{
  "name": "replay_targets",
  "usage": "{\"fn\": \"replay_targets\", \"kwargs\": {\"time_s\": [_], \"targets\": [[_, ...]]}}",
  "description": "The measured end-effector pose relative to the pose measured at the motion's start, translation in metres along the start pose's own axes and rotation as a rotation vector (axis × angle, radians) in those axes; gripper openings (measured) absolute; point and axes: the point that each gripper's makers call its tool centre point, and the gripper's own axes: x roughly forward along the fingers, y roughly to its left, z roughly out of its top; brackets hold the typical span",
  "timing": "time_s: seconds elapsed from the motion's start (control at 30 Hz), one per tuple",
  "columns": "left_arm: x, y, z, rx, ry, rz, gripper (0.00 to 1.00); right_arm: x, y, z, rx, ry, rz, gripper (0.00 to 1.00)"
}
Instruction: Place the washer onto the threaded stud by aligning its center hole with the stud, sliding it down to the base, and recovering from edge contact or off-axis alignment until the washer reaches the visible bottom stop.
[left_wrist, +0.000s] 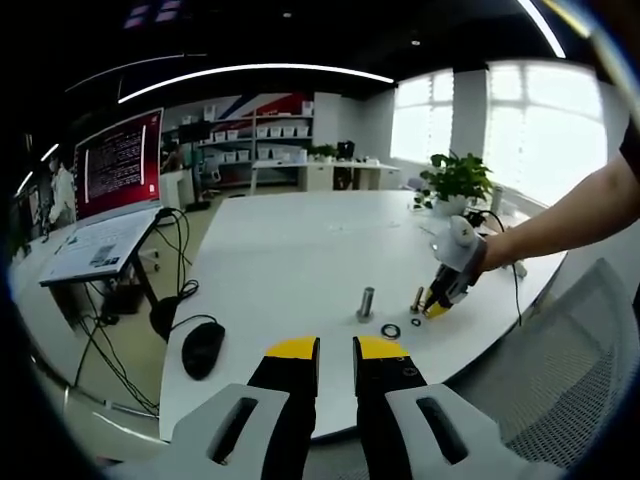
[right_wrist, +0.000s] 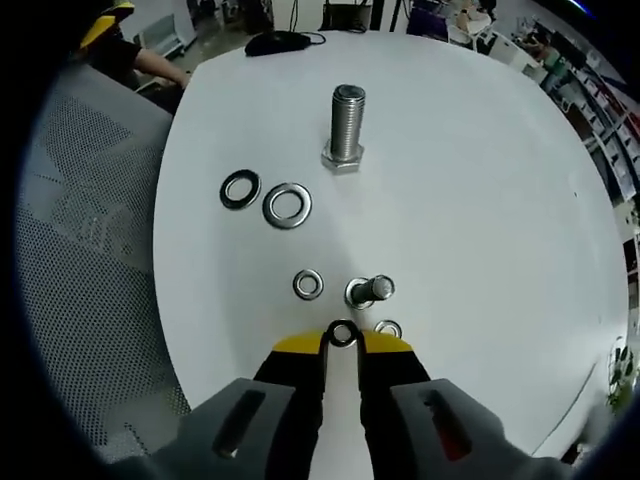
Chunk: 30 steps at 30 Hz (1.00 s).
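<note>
— Right tongs (right_wrist: 342, 340), black with yellow tips: pinched on a small dark metal ring washer (right_wrist: 342, 333), held flat-edged between the tips, hole facing the camera.
— And just past the tips?
— Small shiny threaded steel stud (right_wrist: 372, 291), short cylinder, standing on the smooth white round-cornered desk (right_wrist: 480, 180), long axis upright off the desktop, tilted toward the lens by the fisheye. Ring-like base or washer around its foot; cannot tell which.
— Held washer on it yet?
— No. Near the stud, apart from it, hole not over the tip.
— Other loose pieces?
— Small bright flat washer (right_wrist: 308, 284) lying left of the stud; another small silver ring (right_wrist: 388, 327) partly hidden by the right tip. Farther out, large bright steel washer (right_wrist: 287, 205) touching or just beside a darker flat ring (right_wrist: 240, 189). Beyond those, big hex-head steel bolt (right_wrist: 346, 128) standing head down, threaded shank up.
— Left tongs (left_wrist: 336, 350)?
— Same black and yellow build, tips slightly apart, gripping nothing, hovering at the near desk edge. Seen from there: right tongs low over the desk, a person's bare forearm (left_wrist: 570, 215) behind.
— Surroundings?
— Black computer mouse (left_wrist: 203, 347) with cable at the desk's edge, grey mesh chair back (right_wrist: 90, 250), green potted plant (left_wrist: 458, 180) in a white pot, open laptop with red-text screen (left_wrist: 118, 165) on a side stand. No containers holding anything on the desk.
</note>
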Motion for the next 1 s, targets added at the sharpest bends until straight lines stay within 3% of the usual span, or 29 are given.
{"fn": "replay_targets", "kwargs": {"time_s": [0.5, 1.0], "targets": [[0.000, -0.001, -0.001, 0.002, 0.004, -0.004, 0.11, -0.025, 0.001, 0.001, 0.010, -0.013, 0.024, 0.13], [0.000, -0.001, -0.001, 0.002, 0.005, -0.005, 0.11, -0.049, -0.002, 0.020, -0.026, -0.051, -0.006, 0.13]]}}
